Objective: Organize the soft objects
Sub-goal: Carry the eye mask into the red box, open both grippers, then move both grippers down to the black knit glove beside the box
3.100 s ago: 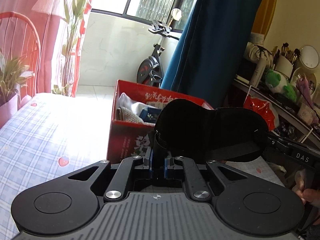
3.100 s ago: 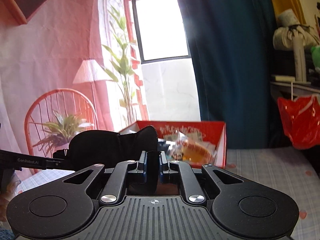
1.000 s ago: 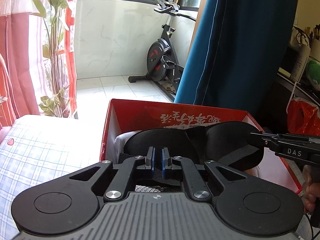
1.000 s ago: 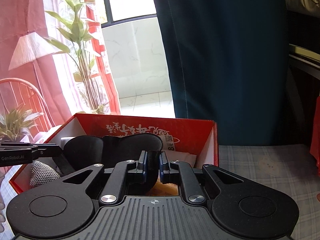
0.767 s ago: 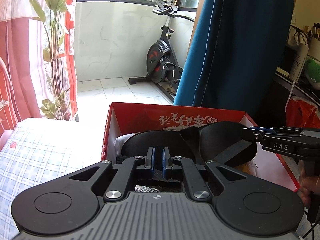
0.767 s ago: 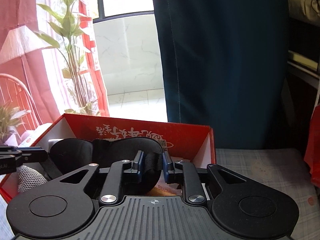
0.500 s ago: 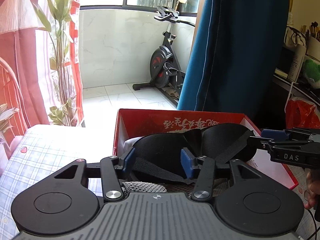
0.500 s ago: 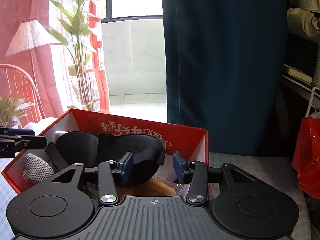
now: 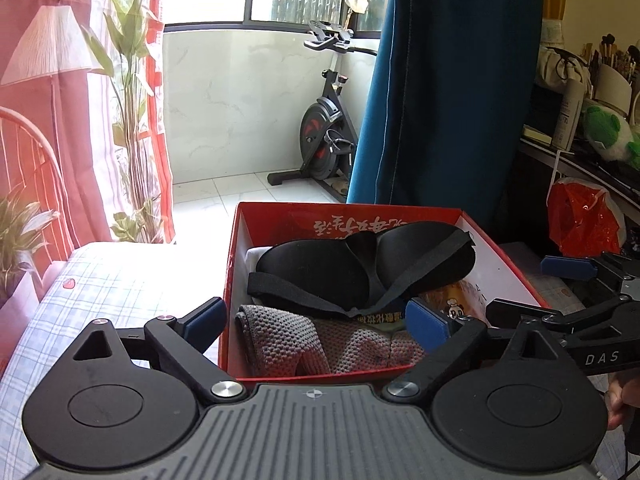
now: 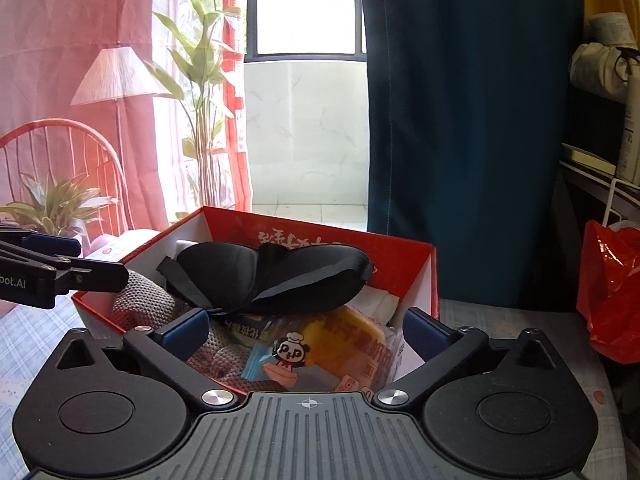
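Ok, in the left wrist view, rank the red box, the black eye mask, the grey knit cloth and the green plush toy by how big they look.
1. red box
2. black eye mask
3. grey knit cloth, partly covered
4. green plush toy, though it sits farther away, so its true size is unsure

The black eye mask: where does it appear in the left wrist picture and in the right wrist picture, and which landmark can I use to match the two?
Left wrist view: the black eye mask lies centre-right, inside the red box, above a grey knitted cloth.
Right wrist view: the mask lies centre-left, across the box, above a panda snack packet.
Shared landmark: the upside-down white lettering on the box's far inner wall.
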`<state>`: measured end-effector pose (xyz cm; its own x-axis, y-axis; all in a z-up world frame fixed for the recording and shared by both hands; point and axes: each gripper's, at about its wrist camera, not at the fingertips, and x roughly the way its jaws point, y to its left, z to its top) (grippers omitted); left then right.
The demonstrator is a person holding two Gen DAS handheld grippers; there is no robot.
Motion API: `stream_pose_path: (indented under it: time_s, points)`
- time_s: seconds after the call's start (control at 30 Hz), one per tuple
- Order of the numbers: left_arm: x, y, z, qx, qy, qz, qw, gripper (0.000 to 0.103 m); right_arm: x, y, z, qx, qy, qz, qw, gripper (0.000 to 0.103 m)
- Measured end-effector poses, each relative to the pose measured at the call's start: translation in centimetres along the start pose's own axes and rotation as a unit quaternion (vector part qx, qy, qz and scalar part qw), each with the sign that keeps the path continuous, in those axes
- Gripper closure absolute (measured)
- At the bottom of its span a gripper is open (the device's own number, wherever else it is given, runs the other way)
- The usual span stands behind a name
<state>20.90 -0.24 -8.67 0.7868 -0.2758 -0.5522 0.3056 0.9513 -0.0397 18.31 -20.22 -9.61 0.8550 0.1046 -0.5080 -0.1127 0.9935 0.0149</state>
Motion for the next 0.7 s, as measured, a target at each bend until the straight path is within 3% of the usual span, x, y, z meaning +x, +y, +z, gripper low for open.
stream_pose_path:
  time_s: [0.33,0.53,0.7]
  points:
    - [-1.3,-0.1,-3.2,0.006,0.020,0.009,0.9997,0.000,-2.5,0.6,-2.3,0.010,-0.006,0.003,1.000,0.001]
    - [-0.4,0.7,-6.8,0.007,0.041,-0.010,0.9991,0.000,-2.9,0.3,-5.6,0.024,-0.012,0.003,1.000,0.001]
    - [1.1,1.6,-9.2,-0.010,0.062,-0.020,0.9978,0.006,-2.1,0.9,-7.9,0.032,-0.007,0.009,0.999,0.006]
